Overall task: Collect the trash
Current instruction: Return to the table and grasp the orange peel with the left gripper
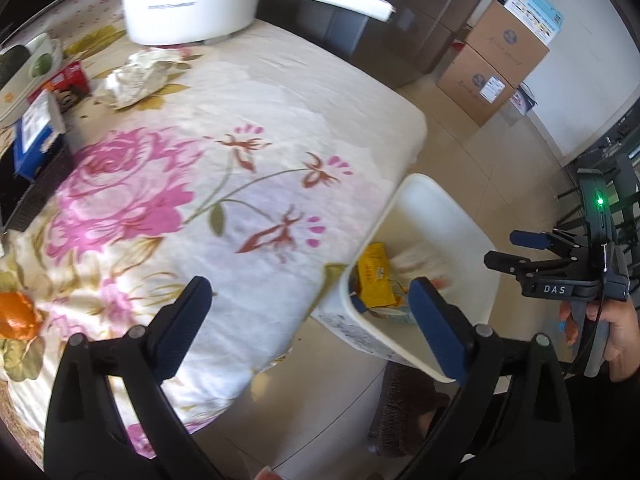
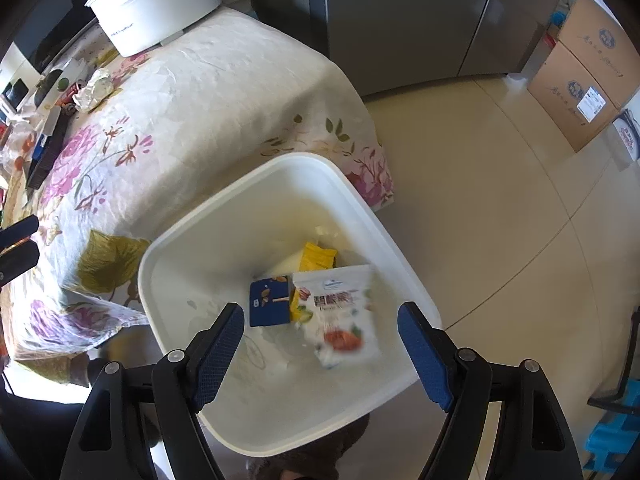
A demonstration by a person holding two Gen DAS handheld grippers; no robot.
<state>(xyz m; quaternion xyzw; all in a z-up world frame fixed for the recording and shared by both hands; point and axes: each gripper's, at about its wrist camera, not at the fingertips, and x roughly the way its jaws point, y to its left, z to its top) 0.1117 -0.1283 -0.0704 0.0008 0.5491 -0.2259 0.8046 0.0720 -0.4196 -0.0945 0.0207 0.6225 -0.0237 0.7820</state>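
Right gripper hangs spread and empty over the white square plastic bin beside the table edge, placed there for dropping. The white snack pouch looks blurred, probably mid-fall. Left gripper, also spread and empty, points at the floral tablecloth, where crumpled white paper remains.

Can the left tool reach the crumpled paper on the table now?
Probably yes: the left tool is open and empty, and only bare flowered cloth lies between it and the crumpled paper beside the white appliance.
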